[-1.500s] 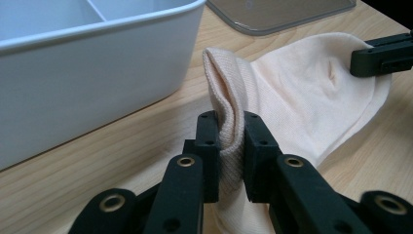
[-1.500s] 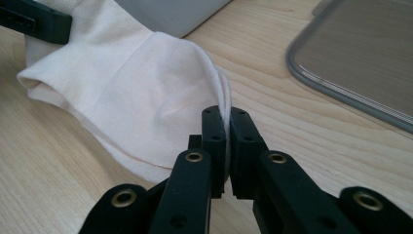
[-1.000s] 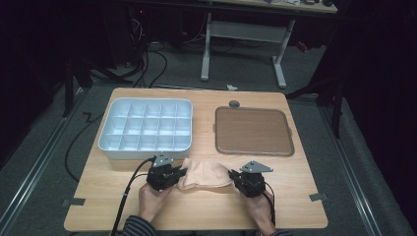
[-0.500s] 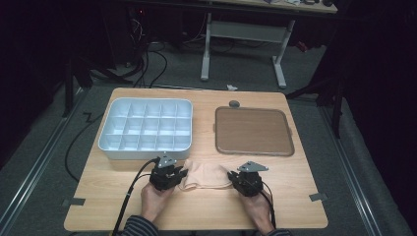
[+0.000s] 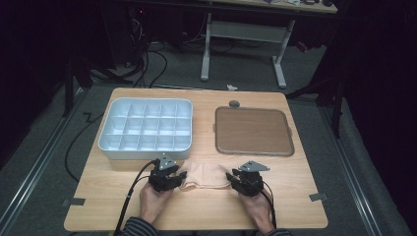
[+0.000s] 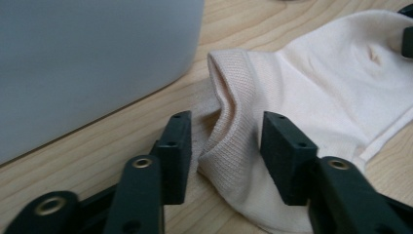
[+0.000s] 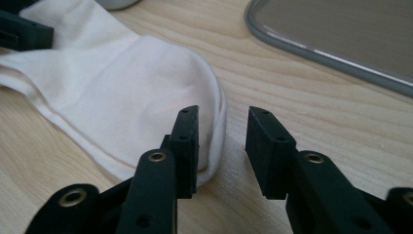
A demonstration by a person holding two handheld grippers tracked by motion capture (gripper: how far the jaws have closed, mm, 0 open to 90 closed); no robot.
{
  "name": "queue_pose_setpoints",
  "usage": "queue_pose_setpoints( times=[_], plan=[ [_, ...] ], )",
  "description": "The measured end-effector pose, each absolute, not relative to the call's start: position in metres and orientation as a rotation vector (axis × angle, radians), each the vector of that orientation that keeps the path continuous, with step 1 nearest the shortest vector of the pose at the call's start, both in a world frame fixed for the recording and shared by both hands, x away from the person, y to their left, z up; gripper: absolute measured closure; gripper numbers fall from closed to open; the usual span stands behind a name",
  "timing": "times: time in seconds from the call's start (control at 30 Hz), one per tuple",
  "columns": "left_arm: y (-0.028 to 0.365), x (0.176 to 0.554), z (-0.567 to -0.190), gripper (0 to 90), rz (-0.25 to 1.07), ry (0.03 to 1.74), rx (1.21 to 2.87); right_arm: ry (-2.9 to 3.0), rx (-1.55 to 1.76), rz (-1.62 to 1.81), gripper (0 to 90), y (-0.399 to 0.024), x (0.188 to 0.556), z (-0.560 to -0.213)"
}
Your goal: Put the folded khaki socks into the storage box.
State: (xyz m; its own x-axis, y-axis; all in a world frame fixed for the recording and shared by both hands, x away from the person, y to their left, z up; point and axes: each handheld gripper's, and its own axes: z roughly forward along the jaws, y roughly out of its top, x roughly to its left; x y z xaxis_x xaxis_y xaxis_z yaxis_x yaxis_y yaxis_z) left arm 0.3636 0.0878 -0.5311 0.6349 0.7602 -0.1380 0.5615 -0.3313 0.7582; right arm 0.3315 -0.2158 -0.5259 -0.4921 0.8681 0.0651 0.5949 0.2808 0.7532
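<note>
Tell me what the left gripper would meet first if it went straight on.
The sock's cuff, already between the open left gripper; beyond it, more sock, then probably the right gripper.

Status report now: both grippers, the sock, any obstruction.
Left gripper and right gripper open, jaws just opened. Sock flat on table, released. Compartment box close behind; nothing blocking.

White compartment box [image 5: 145, 129] beside brown tray [image 5: 253, 131].

Knit cloth sock [image 6: 311, 83] (ribbed cuff), matt wood table [image 5: 206, 211].
</note>
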Motion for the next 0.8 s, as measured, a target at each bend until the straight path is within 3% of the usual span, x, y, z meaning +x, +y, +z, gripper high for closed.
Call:
queue_pose_setpoints(
  times=[0.27,0.53,0.8],
  plan=[
    [0.094,0.356,-0.527,46.8,0.325,1.065,2.01,2.151,1.318,1.097,63.5,-0.221,0.324,-0.513],
    [0.094,0.352,-0.53,47.3,0.324,1.082,2.018,2.191,1.251,1.174,74.9,-0.205,0.315,-0.501],
    [0.093,0.349,-0.533,49.5,0.336,1.088,2.023,2.316,1.194,1.189,83.7,-0.163,0.319,-0.513]
  ],
)
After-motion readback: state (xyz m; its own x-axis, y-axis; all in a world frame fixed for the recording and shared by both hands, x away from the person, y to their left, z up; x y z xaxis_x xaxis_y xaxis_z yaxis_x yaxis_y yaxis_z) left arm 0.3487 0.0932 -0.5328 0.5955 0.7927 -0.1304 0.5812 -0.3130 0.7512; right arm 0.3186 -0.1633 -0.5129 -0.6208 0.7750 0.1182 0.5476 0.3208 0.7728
